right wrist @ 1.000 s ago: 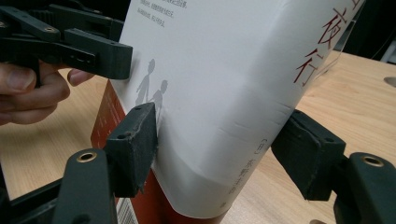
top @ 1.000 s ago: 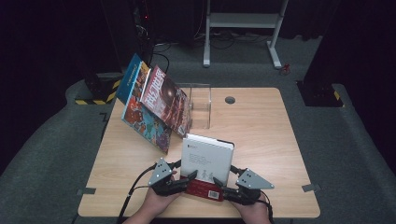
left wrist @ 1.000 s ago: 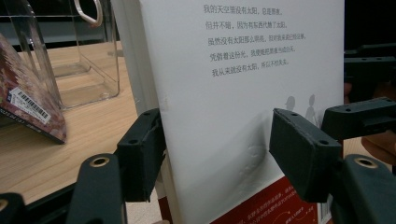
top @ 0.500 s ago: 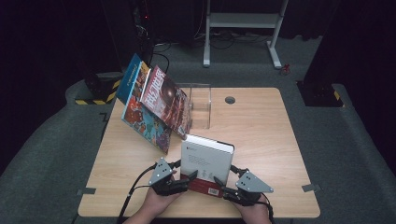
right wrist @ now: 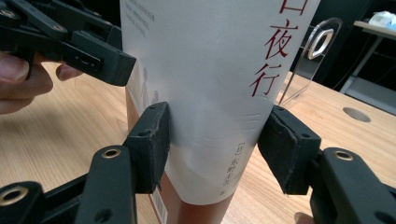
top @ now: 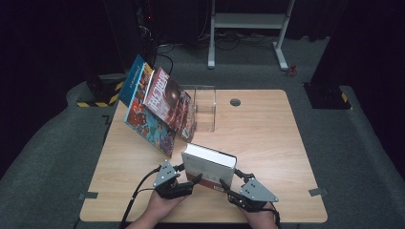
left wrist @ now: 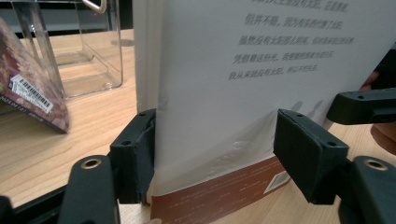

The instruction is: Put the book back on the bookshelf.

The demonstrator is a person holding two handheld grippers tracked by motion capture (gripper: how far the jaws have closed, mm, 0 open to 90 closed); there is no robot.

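From above, the white book [top: 208, 164] has tipped up since a moment ago — its far end now lifted off the table [top: 267, 138], its red lower end down between the two tongs; the left gripper [top: 188, 181] and right gripper [top: 228, 187] sit at its two near corners, close to the table's near edge; bare wood lies open to the right of the book, while beyond it to the left a clear stand [top: 203, 107] holds two leaning colourful books [top: 160, 109].

In the left gripper view, the book's back cover [left wrist: 261, 84] stands between the jaws; the left pad touches its edge, the right pad stands just off — I cannot tell if it grips; the stand [left wrist: 88, 51] is behind.

In the right gripper view, both jaws press the book's spine [right wrist: 219, 93] — clamped; the other gripper [right wrist: 79, 42] is just left of the book.
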